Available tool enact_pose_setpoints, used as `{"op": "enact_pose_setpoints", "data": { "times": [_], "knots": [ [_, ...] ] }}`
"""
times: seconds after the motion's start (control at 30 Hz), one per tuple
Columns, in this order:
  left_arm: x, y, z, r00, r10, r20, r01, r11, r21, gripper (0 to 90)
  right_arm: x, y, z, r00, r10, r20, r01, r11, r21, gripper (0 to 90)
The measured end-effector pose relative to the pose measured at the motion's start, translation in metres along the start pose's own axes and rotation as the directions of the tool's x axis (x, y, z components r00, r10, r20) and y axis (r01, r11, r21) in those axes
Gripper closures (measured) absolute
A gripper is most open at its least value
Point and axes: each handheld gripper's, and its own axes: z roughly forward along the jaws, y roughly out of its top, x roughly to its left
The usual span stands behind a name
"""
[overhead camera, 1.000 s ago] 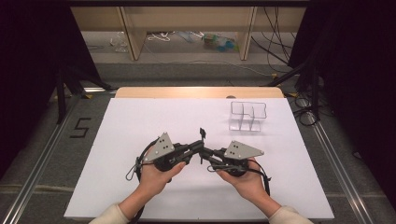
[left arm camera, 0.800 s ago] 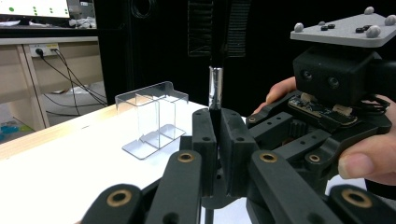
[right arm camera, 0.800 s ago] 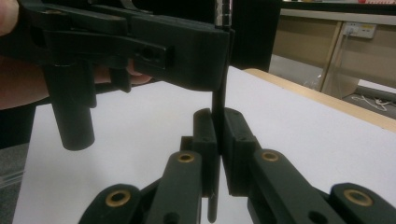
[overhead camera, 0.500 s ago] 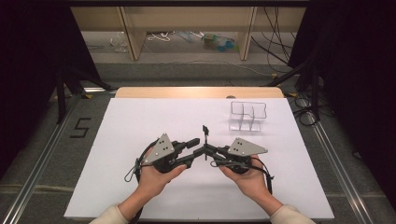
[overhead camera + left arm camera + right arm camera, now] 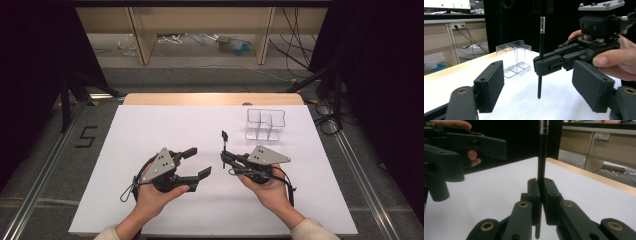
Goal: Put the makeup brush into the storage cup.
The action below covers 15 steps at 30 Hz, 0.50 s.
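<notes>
Looking down on the bench, we note a white sheet over its top and a person's two hands at the near edge, each holding a gripper.

Right gripper: jaws closed tight on a thin black brush. The brush stands upright, clamped low on its handle. In the right gripper view the handle rises straight from between the two pads, a silver band near its top, and its lower tip pokes out below the jaws. In the left gripper view the brush's lower end hangs just above the white sheet; we cannot tell whether it touches.

Left gripper: jaws wide apart, having just been opening, with nothing between them. Its own view shows both pads spread to either side of the picture, the brush standing beyond the gap and apart from them. It sits just left of the right gripper, jaws pointing toward it, not touching the brush.

A clear plastic organizer with several compartments stands on the bench beyond the right gripper, near the far right corner, well apart from the brush. It appears empty.
</notes>
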Motion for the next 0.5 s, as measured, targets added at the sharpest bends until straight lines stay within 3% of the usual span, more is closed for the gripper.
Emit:
{"op": "enact_pose_setpoints", "data": {
  "times": [0.3,0.5],
  "knots": [
    [0.003,-0.005,-0.013,0.9995,-0.012,-0.028,0.012,0.9999,-0.005,21.1,-0.003,0.001,-0.001,0.9999,-0.006,0.009,0.006,1.0,-0.015,85.6],
    [0.007,-0.008,-0.024,0.9985,-0.007,-0.054,0.006,1.0,-0.006,20.7,-0.004,0.002,-0.003,0.9998,0.014,0.014,-0.014,1.0,0.005,85.7]
  ]
}}
